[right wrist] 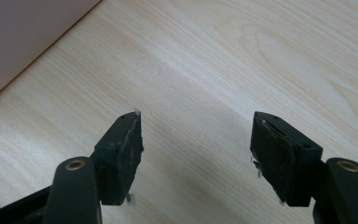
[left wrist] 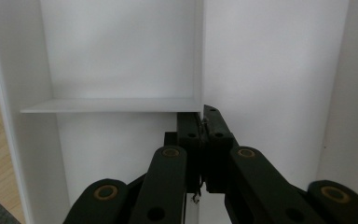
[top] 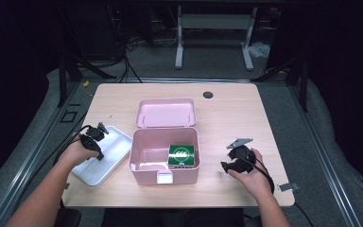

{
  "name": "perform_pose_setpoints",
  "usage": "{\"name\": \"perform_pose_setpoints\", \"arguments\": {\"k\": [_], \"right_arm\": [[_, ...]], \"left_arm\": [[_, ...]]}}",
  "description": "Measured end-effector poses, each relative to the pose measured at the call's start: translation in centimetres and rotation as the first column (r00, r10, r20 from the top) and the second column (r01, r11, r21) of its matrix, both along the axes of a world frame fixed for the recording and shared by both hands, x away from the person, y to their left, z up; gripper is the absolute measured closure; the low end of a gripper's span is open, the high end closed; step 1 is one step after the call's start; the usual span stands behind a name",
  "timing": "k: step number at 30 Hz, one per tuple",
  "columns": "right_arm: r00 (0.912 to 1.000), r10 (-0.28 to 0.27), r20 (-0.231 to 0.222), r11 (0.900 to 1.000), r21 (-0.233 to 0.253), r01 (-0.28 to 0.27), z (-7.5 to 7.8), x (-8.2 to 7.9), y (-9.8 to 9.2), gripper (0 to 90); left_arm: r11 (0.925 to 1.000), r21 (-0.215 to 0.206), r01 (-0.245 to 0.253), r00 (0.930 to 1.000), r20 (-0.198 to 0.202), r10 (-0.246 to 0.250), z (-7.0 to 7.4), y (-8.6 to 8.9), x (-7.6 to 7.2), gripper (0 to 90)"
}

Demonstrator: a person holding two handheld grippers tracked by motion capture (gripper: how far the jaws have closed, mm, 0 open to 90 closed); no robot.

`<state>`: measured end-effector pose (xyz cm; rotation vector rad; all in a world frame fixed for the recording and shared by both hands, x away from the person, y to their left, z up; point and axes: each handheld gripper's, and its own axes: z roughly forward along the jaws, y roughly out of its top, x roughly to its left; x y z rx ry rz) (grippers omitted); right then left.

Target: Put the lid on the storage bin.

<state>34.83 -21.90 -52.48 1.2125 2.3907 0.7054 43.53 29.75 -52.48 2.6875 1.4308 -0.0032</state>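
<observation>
An open pink box stands mid-table with its lid lying just behind it. A green carton sits inside, against the right wall. Left of the box lies a white divided tray. My left gripper reaches into it. In the left gripper view the left gripper is shut on the thin upright divider of the tray. My right gripper hovers right of the box. It is open over bare wood, with the pink wall at the upper left.
A black round grommet sits near the table's far edge. A small grey clip lies at the front right corner. Bare wood stretches right of the box and behind it. A white metal frame stands on the floor beyond.
</observation>
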Motion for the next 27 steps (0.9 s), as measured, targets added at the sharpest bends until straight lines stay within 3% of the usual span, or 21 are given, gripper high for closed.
{"name": "perform_pose_setpoints", "arguments": {"k": [13, 15, 27], "right_arm": [[1.0000, -0.007, -0.002, 1.000, 0.016, 0.007, -0.1, -0.1, -0.2, 33.6], [1.0000, -0.008, -0.004, 1.000, 0.007, 0.008, -0.2, -0.1, -0.2, 33.5], [0.9999, -0.004, -0.011, 1.000, 0.013, 0.004, -0.4, 0.0, -0.3, 33.5]], "left_arm": [[0.9997, 0.014, 0.021, 0.9994, -0.030, -0.021, 0.2, 0.1, 0.5, 88.9], [0.9999, -0.008, 0.009, 0.9990, -0.044, -0.009, 0.4, 0.2, 0.5, 89.0], [0.9997, -0.015, 0.017, 0.9998, -0.014, -0.017, 3.8, 1.1, 0.1, 89.0]]}}
